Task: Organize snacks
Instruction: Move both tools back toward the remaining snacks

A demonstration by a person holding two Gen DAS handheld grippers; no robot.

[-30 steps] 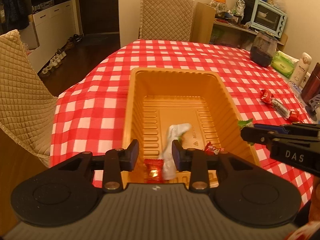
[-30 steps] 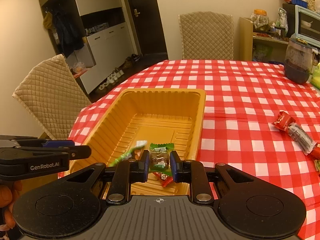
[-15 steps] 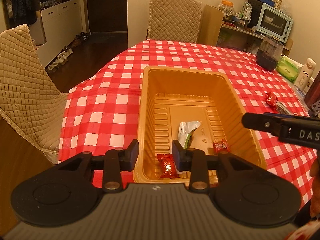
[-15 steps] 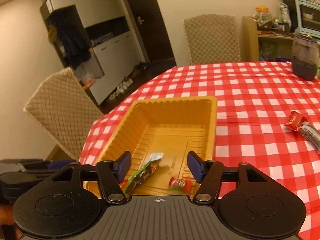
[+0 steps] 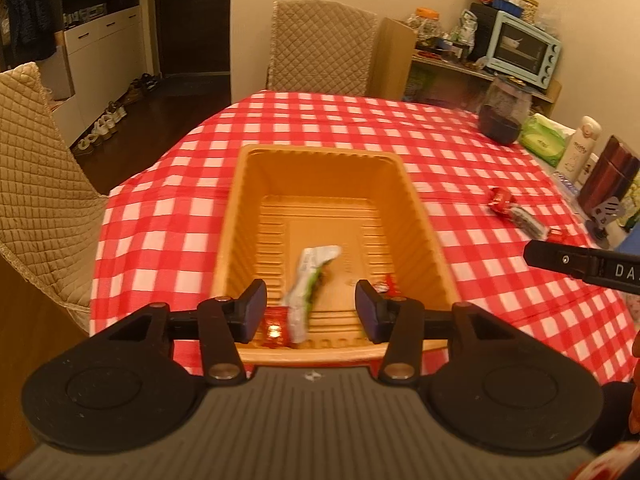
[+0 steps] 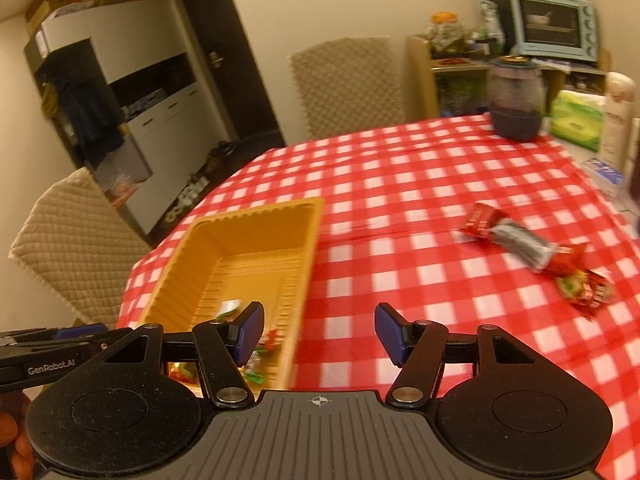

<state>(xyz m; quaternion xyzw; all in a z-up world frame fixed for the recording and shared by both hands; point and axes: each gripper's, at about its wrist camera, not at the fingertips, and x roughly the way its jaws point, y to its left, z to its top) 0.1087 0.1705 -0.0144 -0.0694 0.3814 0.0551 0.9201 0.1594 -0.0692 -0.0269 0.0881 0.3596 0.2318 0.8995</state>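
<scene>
An orange plastic tray [image 5: 324, 158] sits on the red checked tablecloth and holds a white-green wrapper [image 5: 310, 280], a small red candy [image 5: 275, 330] and another red candy [image 5: 390, 285]. My left gripper [image 5: 310, 312] is open and empty above the tray's near end. My right gripper [image 6: 319, 336] is open and empty, to the right of the tray [image 6: 256, 240], above bare cloth. A red-and-dark snack bar [image 6: 516, 240] and a red-green packet [image 6: 584, 290] lie on the cloth to the right. The right gripper also shows in the left wrist view [image 5: 580, 262].
A dark jar [image 6: 516, 100], green tissue pack [image 6: 576, 120] and white bottle [image 6: 618, 116] stand at the table's far right. Quilted chairs stand at the far side [image 5: 322, 44] and left [image 5: 36, 200]. A shelf with a blue oven [image 5: 520, 46] is behind.
My right gripper opened, dropped the green candy into the tray and swung right toward the snacks on the cloth. My left gripper opened wider over the tray.
</scene>
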